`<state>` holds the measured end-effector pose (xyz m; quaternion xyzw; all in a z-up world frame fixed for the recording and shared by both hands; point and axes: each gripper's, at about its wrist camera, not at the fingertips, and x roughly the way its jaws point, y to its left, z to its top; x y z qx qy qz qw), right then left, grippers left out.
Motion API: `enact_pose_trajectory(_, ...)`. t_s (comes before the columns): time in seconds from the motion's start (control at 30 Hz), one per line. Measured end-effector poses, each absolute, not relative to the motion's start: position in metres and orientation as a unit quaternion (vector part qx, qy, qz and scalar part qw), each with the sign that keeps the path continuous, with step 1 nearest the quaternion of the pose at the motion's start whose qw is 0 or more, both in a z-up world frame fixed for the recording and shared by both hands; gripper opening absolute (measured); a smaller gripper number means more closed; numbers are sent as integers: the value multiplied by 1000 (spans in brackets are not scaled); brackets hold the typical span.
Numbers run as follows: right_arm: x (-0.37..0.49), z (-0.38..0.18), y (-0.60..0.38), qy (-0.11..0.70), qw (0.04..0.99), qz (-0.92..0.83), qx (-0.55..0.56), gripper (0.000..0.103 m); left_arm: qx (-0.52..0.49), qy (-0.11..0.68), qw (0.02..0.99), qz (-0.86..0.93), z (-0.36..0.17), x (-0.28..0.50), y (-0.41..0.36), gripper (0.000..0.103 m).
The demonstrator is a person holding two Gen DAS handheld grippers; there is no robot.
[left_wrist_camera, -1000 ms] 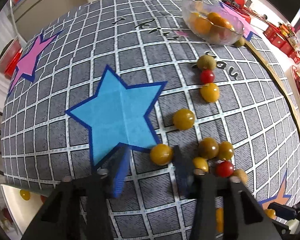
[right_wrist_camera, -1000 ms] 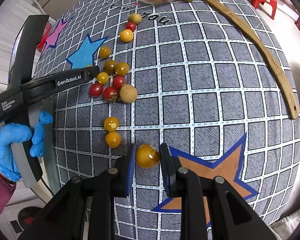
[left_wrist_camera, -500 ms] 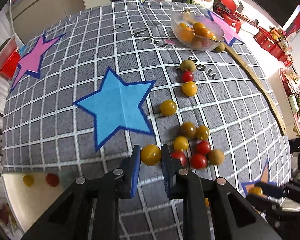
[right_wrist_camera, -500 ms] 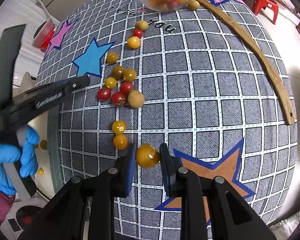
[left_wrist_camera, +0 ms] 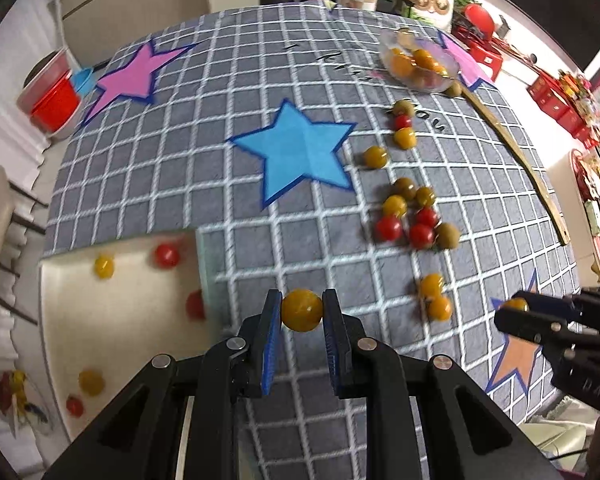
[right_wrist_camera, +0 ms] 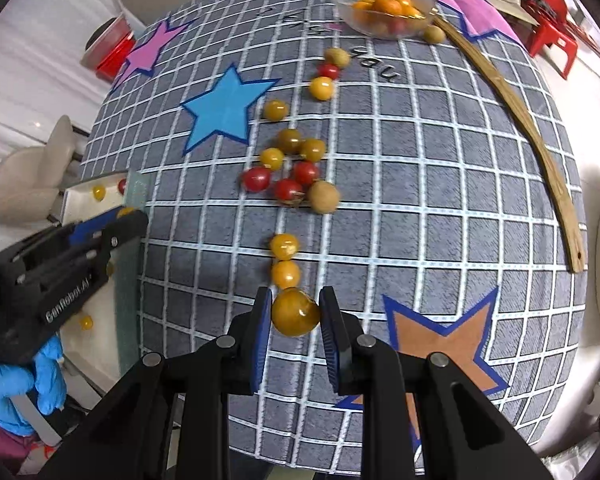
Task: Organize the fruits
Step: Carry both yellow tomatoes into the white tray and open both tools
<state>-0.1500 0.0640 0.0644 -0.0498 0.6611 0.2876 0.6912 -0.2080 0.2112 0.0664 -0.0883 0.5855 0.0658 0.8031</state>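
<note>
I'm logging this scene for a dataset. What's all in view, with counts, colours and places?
held tomatoes: two, yellow, one in each gripper
loose fruit: about sixteen, yellow, red, brownish, on the cloth
bowl: one, clear, holding orange fruit, far edge
tray: one, cream, holding several red and yellow fruits, left of the cloth
cloth: one, grey grid with stars
stick: one, wooden, right side
left gripper: black, shut on a tomato
right gripper: black, shut on a tomato
glove: blue

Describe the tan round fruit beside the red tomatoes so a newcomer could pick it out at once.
Start at the blue star on the grey checked cloth, then move right to the cluster of small tomatoes. The tan round fruit sits at the cluster's lower right edge, touching a red tomato; it alone there is dull beige and matte, not glossy.
</note>
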Motion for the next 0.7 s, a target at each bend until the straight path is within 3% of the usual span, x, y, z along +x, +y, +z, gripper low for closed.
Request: enact_pose_trajectory(0.7,-187,85,162,642,657,375,-125,26,-154,572,789,162,67,-289,286,22)
